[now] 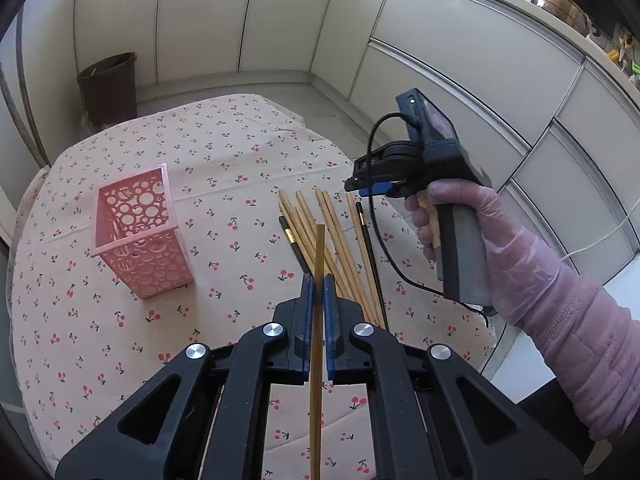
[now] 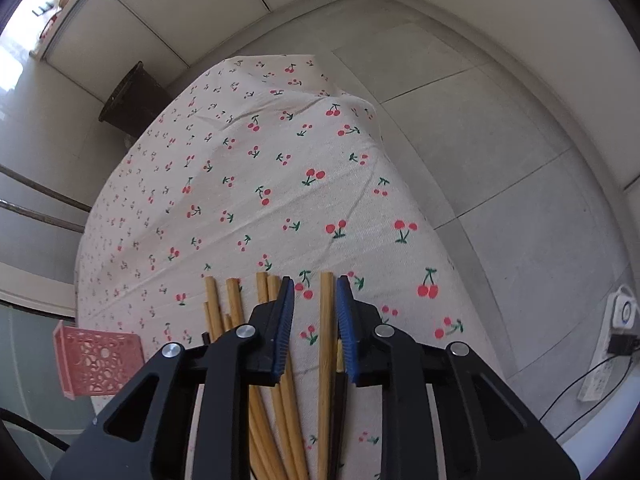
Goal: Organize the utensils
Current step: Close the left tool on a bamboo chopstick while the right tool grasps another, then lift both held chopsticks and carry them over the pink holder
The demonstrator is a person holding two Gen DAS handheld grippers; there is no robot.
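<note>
Far left on the cherry-print tablecloth: pink lattice holder, upright, open top, well apart from everything else. Hard to tell through the cut-outs whether anything sits inside yet; shows no stick poking above the rim.

Next, at centre: left gripper, pinched tight on one bamboo chopstick, blue pads pressing both its sides. Runs lengthwise between the jaws, tip poking out ahead, clear of the cloth, aimed between holder and pile. Looks like one stick picked and ready to carry over to the holder, not yet delivered.

Right of that: loose chopsticks flat on the cloth, fanned out side by side, mostly pale bamboo, with two dark chopsticks among them. Counts as the bulk of the job still waiting.

Furthest right: gloved hand gripping the right gripper, pointed down over the far ends of the pile. From its own camera, jaws narrowed but not clamped: one pale stick lies between them, close to the right pad, a clear gap to the left pad, still flat on the cloth. No hold yet.

Judging overall: early on. One stick in transit, a second lined up for a pinch, the rest untouched.
</note>
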